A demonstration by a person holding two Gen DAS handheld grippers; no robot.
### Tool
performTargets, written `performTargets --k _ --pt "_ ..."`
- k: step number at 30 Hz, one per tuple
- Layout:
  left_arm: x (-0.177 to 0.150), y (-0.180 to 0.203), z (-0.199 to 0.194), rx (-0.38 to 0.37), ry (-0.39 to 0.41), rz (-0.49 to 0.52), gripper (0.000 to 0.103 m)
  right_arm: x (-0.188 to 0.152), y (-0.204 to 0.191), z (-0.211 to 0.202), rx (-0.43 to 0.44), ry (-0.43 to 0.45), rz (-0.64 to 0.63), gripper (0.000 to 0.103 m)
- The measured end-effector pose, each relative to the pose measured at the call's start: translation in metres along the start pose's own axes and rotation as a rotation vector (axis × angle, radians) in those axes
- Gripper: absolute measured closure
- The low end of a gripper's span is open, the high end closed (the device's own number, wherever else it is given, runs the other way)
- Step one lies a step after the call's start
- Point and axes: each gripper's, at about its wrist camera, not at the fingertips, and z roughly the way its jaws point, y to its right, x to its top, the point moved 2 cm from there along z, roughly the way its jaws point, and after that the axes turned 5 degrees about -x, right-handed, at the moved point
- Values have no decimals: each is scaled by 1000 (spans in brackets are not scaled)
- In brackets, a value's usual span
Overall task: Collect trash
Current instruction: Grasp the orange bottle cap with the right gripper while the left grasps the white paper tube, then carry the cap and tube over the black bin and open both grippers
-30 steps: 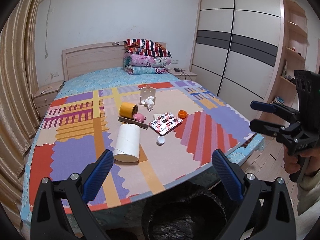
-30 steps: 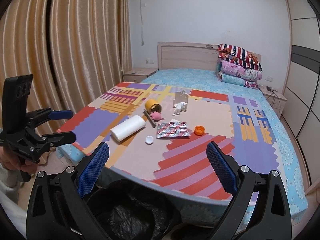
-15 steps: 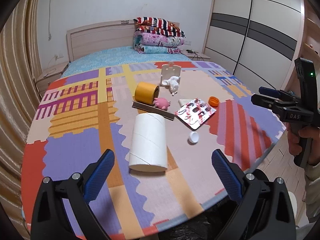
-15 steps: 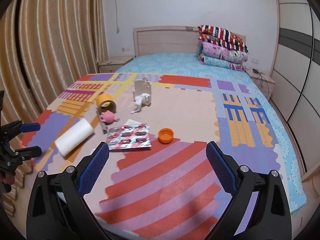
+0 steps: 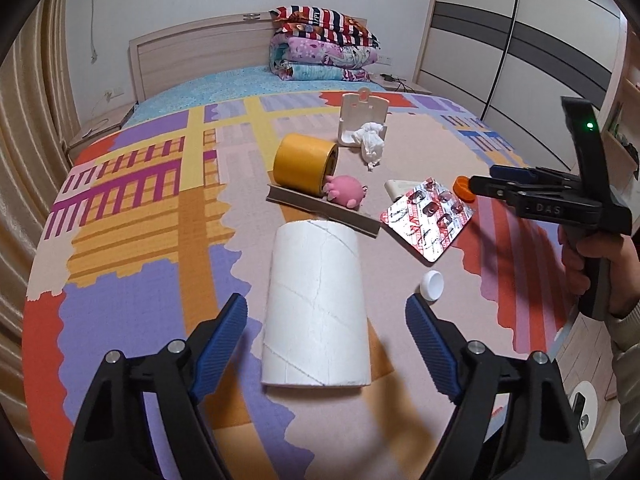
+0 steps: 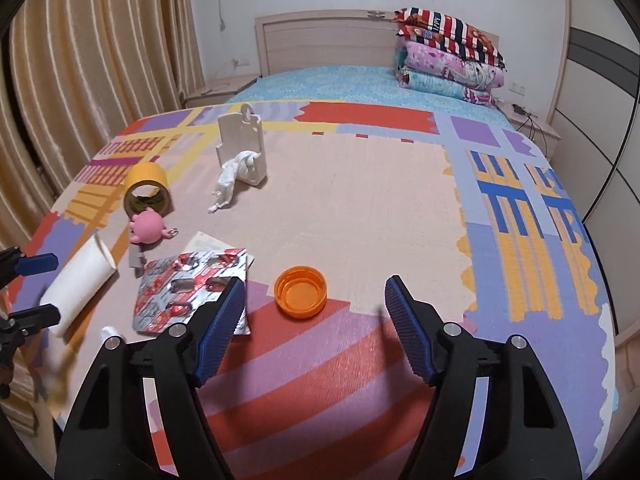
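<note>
While jaws gape, left gripper (image 5: pixel 326 312) straddles paper roll (image 5: pixel 316 304).

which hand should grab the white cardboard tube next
Left. The left tool is open with the white cardboard tube lying between its fingers, lined up along them. The right tool is open over the orange plastic bottle cap, apart from the tube.

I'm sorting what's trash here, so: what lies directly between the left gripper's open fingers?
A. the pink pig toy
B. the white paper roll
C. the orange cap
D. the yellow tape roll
B: the white paper roll lies lengthwise between the open fingers of the left gripper.
</note>
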Motion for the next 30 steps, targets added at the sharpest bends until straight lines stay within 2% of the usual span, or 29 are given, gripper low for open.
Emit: performTargets --k 3,6,7,8,9,11,21,25,30 --pt "0 1 6 7 -19 8 31 2 0 8 -8 -18 1 40" --pt "1 0 10 3 -24 4 41 1 0 12 -7 -23 9 41" --pt "1 -1 11 7 -28 5 48 -1 0 13 -12 -24 7 45" --pt "0 -1 13 6 -30 7 50 -2 0 13 -13 -28 6 50" --pt "1 0 12 5 -28 7 50 -3 0 15 -9 -36 7 60" --pt "1 0 12 7 -28 10 50 -2 0 16 -13 -36 14 73" --pt "0 6 -3 12 7 33 51 -6 -7 1 -16 0 -15 73" --pt "-3 13 -17 1 33 41 51 -12 -14 -15 -30 30 -40 73" --pt "-17 24 -34 -12 47 56 51 -23 -22 -41 -9 68 -51 73"
